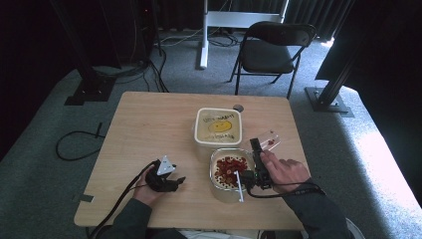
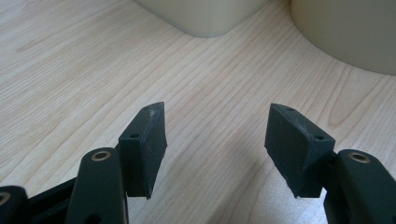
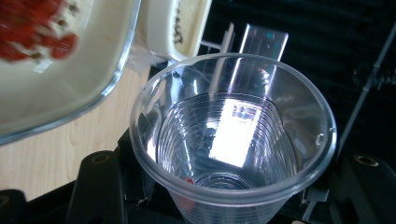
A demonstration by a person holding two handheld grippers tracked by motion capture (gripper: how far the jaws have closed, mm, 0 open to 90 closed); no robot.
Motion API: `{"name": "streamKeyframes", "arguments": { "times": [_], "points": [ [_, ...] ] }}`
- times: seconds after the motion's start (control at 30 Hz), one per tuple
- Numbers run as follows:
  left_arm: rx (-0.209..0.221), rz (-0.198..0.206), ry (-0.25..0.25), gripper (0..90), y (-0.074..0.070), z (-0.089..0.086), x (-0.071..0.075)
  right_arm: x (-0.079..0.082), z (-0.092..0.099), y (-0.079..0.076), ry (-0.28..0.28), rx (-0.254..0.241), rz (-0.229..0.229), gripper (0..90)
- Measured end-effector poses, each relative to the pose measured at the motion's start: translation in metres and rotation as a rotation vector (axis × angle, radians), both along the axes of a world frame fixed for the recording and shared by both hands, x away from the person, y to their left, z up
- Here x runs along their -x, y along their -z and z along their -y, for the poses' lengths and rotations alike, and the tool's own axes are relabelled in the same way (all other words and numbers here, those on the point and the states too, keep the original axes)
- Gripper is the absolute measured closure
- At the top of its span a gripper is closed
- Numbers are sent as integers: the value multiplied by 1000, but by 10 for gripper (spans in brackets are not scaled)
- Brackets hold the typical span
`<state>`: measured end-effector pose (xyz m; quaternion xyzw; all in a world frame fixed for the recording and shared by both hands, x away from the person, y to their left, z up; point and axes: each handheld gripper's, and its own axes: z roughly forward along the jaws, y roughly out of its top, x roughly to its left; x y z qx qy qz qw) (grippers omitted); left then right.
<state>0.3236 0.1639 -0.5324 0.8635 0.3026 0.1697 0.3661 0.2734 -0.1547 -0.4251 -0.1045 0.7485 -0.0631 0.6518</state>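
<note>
The clear plastic cup (image 3: 233, 140) sits right at the lens of the right gripper view, clamped between the jaws of the right gripper (image 1: 263, 160), its mouth tipped away toward the far edge of the table. In the high view it shows as a pale shape (image 1: 269, 139) just beyond the person's right hand (image 1: 284, 169), held over the table beside the bowl. One or two red bits cling near its base; otherwise it looks empty.

Thin plastic like this probably flexes easily. A harder squeeze could buckle the wall or make the cup pop out of the pads, and a looser hold could let it slide, since it tapers.

Just beside the cup is the round bowl (image 1: 230, 174) of red pieces (image 1: 231, 166), with a white utensil (image 1: 239, 186) leaning out over its rim. Swinging the cup back could catch that handle and scatter the contents.

Beyond the bowl stands a square lidded container (image 1: 218, 126), touching or nearly touching it.

The left gripper (image 1: 169, 180), jaws apart and holding nothing, rests on the wooden table (image 1: 144, 129), well clear.
</note>
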Motion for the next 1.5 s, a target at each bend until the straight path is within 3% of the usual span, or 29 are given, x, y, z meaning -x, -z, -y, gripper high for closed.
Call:
{"name": "streamKeyframes", "arguments": {
  "times": [0.03,0.13,0.17,0.23,0.33,0.43,0.5,0.57,0.6,0.63,0.7,0.77,0.8,0.83,0.87,0.9,0.93,0.97,1.0,1.03,1.07,1.1,1.13,1.17,1.2,1.27,1.3,1.47,1.5],
  "points": [
    [1,-1,0,393,0,0,0,1,-1,2,-25,12,-12,362],
    [2,0,0,393,0,0,0,1,-1,-1,-10,-19,-3,362],
    [-5,-1,0,393,0,0,0,2,0,-1,-34,-21,-27,369],
    [0,0,1,393,0,0,0,1,0,-6,-4,-68,-22,369],
    [-2,-1,1,393,0,0,0,4,0,-5,-30,-52,-30,370],
    [0,-2,2,393,0,0,0,3,3,-6,-15,-76,-13,370],
    [-4,-8,1,393,1,0,-1,6,3,-5,-39,-67,-38,370],
    [-3,-8,3,393,1,0,0,5,3,-7,-25,-91,-28,369],
    [-6,-9,3,393,1,1,0,7,2,-5,-43,-82,-48,370],
    [-10,-8,5,393,1,0,0,8,1,-4,-48,-63,-36,370],
    [-4,-7,4,393,1,1,0,6,1,-7,-35,-100,-37,370],
    [-10,-8,5,392,0,0,0,8,0,-5,-45,-75,-31,369],
    [-4,-9,4,393,1,0,0,6,0,-7,-33,-108,-26,368],
    [-6,-8,4,393,1,0,-1,7,-1,-7,-50,-109,-50,369],
    [-14,-8,6,392,1,0,-1,8,-1,-4,-65,-66,-49,369],
    [-11,-7,6,392,1,0,0,6,1,-7,-40,-78,-20,369],
    [-11,-7,6,392,1,0,0,4,1,-11,-23,-141,-27,368],
    [-8,-5,7,392,0,0,0,6,0,-11,-49,-135,-52,369],
    [-13,-8,6,392,1,0,0,9,0,-7,-61,-93,-44,369],
    [-10,-7,7,392,0,0,0,8,0,-8,-48,-105,-30,368],
    [-7,-9,6,392,0,0,0,7,1,-10,-45,-153,-43,368],
    [-8,-10,4,392,1,0,0,8,1,-9,-63,-137,-64,368],
    [-12,-7,6,392,1,0,0,8,1,-7,-53,-119,-49,368],
    [-9,-8,7,392,1,0,0,6,2,-9,-41,-151,-40,368],
    [-6,-9,5,392,1,1,0,8,2,-10,-55,-182,-68,368],
    [-11,-11,6,392,1,1,0,10,0,-6,-65,-143,-65,366],
    [-11,-11,6,392,1,1,0,9,1,-8,-64,-177,-69,366],
    [-7,-7,6,392,0,0,0,10,3,-11,-63,-218,-87,359],
    [-8,-9,2,392,1,1,-1,10,3,-11,-71,-223,-112,356]
  ]
}}
